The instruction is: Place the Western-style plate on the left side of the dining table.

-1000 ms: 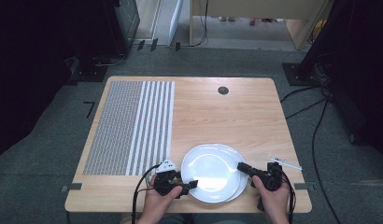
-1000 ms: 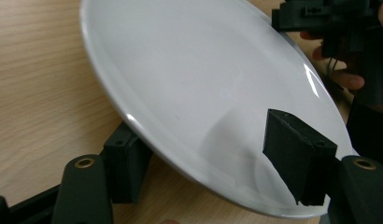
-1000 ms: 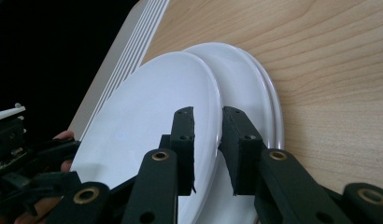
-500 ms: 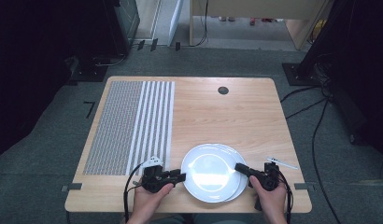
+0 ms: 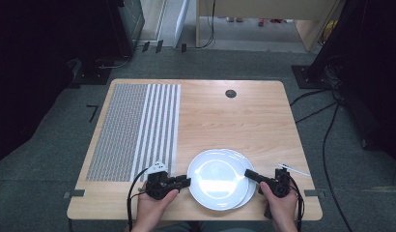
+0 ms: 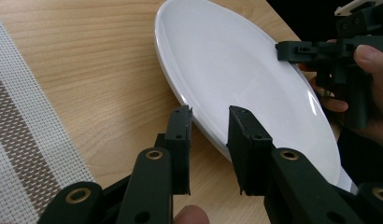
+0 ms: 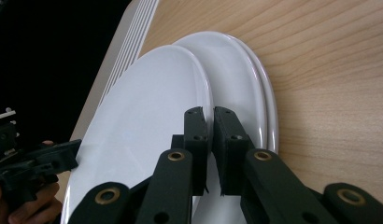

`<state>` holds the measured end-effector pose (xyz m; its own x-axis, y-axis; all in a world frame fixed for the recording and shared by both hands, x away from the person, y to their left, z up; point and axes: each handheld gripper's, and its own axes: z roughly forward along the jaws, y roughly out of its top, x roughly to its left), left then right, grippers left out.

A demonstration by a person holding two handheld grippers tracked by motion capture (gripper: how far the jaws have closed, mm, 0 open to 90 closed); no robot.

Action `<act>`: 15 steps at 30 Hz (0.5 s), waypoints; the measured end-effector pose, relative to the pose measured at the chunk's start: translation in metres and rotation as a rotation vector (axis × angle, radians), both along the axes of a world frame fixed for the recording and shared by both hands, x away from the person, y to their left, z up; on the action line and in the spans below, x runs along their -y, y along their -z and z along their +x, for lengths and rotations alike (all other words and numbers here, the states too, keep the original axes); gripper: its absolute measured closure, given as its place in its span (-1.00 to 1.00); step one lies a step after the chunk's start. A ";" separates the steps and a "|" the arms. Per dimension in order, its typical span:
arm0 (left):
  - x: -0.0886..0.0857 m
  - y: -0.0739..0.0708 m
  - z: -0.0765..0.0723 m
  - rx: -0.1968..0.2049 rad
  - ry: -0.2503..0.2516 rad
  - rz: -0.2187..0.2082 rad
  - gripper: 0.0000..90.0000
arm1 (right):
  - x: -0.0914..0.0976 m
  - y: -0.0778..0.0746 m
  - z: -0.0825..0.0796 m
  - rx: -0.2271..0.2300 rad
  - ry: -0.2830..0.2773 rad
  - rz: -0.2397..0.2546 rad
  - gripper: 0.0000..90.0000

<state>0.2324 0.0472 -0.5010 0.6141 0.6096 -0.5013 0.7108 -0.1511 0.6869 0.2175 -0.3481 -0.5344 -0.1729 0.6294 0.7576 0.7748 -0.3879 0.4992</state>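
High view puts a stack of white plates at the lower middle of the frame, on the near part of a wooden bench. We see glossy, round plates, with the top plate shifted off the ones under it so that their rims fan out at the stack's right side. A woven striped mat covers the left part of the bench, and a small dark round hole sits near the upper edge.

Both hands come in from the bottom edge. The left hand holds the left claw pointing right, level with the bench. The right hand holds the right claw pointing left and slightly up in the frame.

In the left gripper view we see the left claw moderately open, its jaws on either side of the top plate's near rim without closing on it. In the right gripper view the right claw is pinched narrow on the top plate's rim, which passes between its jaws, and that plate is tilted up above the others.
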 end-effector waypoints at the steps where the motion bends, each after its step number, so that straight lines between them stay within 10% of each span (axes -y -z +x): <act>1: 0.000 0.000 0.000 -0.002 0.001 0.002 0.60 | -0.001 0.001 0.001 -0.001 -0.001 0.012 0.83; 15: 0.003 0.006 0.002 -0.051 0.015 -0.022 0.50 | -0.001 0.002 0.001 -0.035 0.023 0.058 0.92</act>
